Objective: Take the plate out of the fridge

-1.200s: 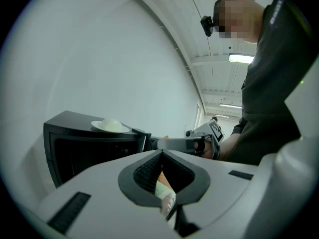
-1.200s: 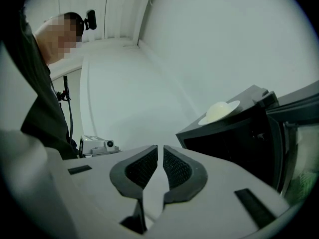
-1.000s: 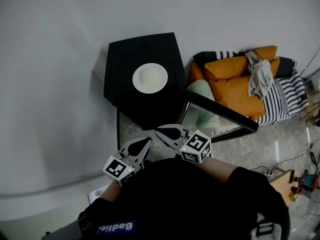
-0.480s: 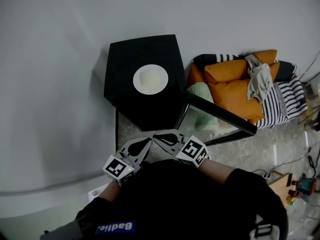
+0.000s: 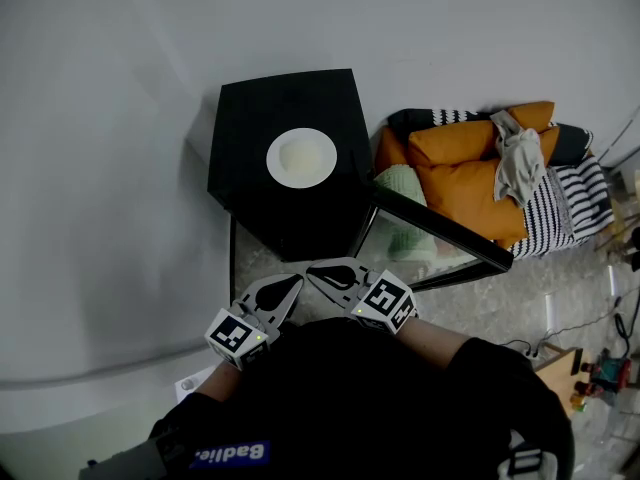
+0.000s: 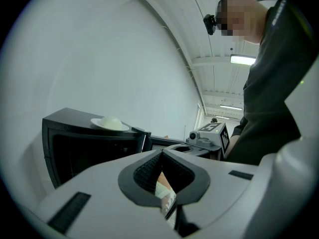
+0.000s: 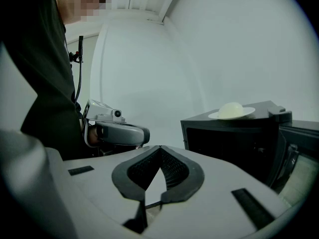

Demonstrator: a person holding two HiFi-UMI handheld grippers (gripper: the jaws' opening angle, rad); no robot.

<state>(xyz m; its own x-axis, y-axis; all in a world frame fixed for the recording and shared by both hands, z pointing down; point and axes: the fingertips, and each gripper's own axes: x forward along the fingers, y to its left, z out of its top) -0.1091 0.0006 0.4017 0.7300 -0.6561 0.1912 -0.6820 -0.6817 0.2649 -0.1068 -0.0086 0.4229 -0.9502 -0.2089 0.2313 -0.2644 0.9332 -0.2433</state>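
A white plate (image 5: 300, 158) with a pale round bun on it rests on top of the small black fridge (image 5: 262, 108). The fridge's glass door (image 5: 440, 230) stands swung open to the right. Both grippers hang close to the person's body, in front of the fridge and well short of it. The left gripper (image 5: 288, 286) is shut and empty, and so is the right gripper (image 5: 325, 268). In the left gripper view the plate (image 6: 110, 124) shows above the closed jaws (image 6: 162, 156). From the right gripper (image 7: 160, 151), the plate (image 7: 232, 112) lies up to the right.
Orange cushions (image 5: 480, 173), a grey cloth (image 5: 520, 156) and striped bedding (image 5: 572, 200) lie right of the fridge. A pale green item (image 5: 400, 183) sits by the door. A white wall runs along the left and back. Cables and small objects lie on the floor at far right.
The right gripper has drawn back a little toward the left gripper and the body. The plate and fridge door have not moved.
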